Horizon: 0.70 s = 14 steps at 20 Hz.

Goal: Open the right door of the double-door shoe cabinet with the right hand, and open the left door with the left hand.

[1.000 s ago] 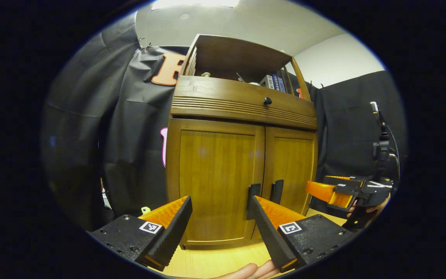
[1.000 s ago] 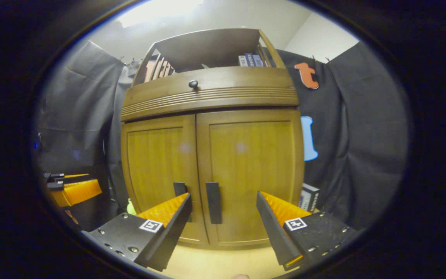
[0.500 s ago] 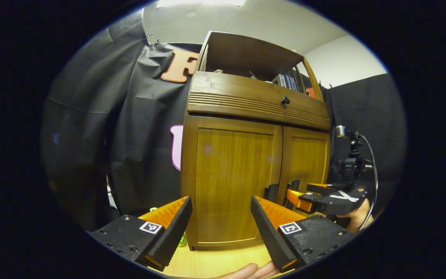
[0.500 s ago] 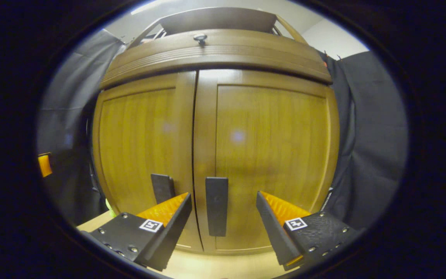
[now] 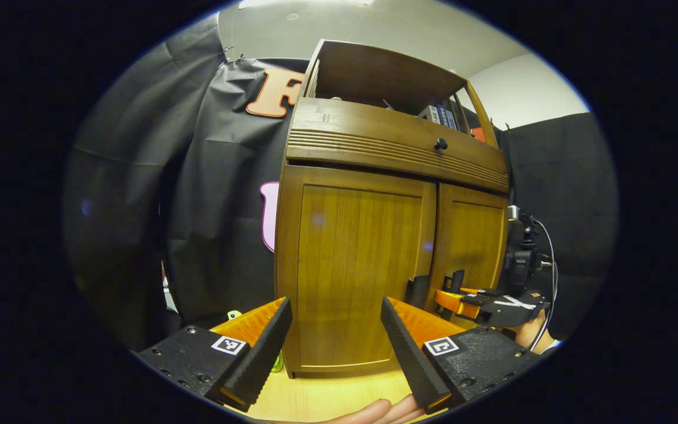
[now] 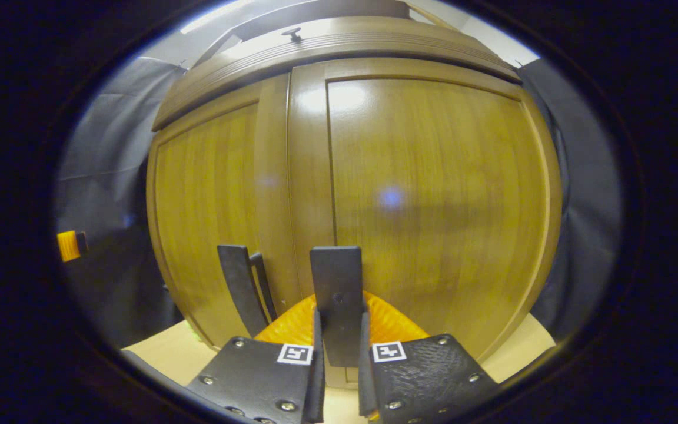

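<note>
Right gripper view first, since that's where the action is: the right gripper (image 6: 339,347) sits at 6 o'clock and is now clenched on the right door handle (image 6: 336,294), both fingers pressing its sides. Half a second ago those fingers were spread wide with the handle standing free between them, so the grab just happened. My read is that the reaching part is done and the next thing is a pull to swing the right door (image 6: 427,200) out. It's not open yet, with its edge flush against the left door (image 6: 209,206) at the centre seam. The left door handle (image 6: 239,288) sits just beside it at 7 o'clock, untouched.

Left gripper view: the left gripper (image 5: 333,341) at 6 o'clock is released, fingers wide apart, nothing between them, well short of the shoe cabinet (image 5: 374,176). It has barely shifted over the last second. Out at 4 o'clock you can see the other gripper up against the handles.

Contents: both lower doors are shut, so whatever's inside is hidden. The open shelf (image 5: 374,82) on top, at 12 o'clock, holds a few books (image 5: 442,115) and some small bits I can't make out.
</note>
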Motion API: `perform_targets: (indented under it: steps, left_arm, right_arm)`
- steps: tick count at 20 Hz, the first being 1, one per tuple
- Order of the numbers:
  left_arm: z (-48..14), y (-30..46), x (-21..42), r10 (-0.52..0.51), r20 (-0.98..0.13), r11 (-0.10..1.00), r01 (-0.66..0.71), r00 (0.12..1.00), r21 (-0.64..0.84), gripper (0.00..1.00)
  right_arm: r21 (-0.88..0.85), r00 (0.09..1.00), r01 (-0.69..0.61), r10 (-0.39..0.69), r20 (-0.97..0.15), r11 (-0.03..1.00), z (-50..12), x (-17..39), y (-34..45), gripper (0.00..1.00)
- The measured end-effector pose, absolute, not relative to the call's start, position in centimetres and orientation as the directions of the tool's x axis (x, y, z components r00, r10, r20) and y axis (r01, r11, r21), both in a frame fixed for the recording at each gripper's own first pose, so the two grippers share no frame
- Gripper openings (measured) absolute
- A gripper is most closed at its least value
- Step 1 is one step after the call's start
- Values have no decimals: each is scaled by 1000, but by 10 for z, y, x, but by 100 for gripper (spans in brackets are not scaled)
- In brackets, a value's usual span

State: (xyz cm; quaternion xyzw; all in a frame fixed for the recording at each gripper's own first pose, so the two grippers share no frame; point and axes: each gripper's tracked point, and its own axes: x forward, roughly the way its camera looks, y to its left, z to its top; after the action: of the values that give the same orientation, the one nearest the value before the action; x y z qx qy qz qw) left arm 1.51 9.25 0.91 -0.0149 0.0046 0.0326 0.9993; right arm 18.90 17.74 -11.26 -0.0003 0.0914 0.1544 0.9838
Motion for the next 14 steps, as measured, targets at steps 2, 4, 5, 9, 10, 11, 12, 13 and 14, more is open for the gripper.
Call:
perform_targets:
  steps: [2,4,5,9,10,11,12,13,14]
  left_arm:
    - [8,90,15,62,-16,998,-62,998,-28,89]
    - [10,87,12,61,-7,998,-62,998,-25,94]
    - [12,87,10,62,0,998,-62,998,-25,94]
    - [20,80,3,49,36,998,-48,998,-29,89]
    - [21,79,2,48,42,999,-47,998,-28,89]
    - [21,78,2,46,42,999,-45,998,-24,94]
    - [21,77,2,47,42,999,-46,998,-19,89]
    - [20,77,3,49,41,999,-49,998,-15,94]
    - [19,77,4,50,39,999,-50,998,-14,94]
  right_arm:
    - [9,932,-319,315,-179,948,-114,176,173,23]
    - [37,925,-334,335,-181,942,-115,163,169,23]
    - [35,920,-345,346,-184,938,-115,159,167,22]
    - [37,905,-376,375,-199,926,-114,153,166,23]
    - [39,902,-384,383,-200,923,-115,151,165,23]
    - [46,898,-390,391,-199,920,-114,150,165,23]
    - [57,896,-394,397,-200,917,-114,150,165,23]
    - [62,893,-401,405,-198,914,-114,151,166,23]
    - [61,890,-406,410,-197,912,-113,150,166,23]
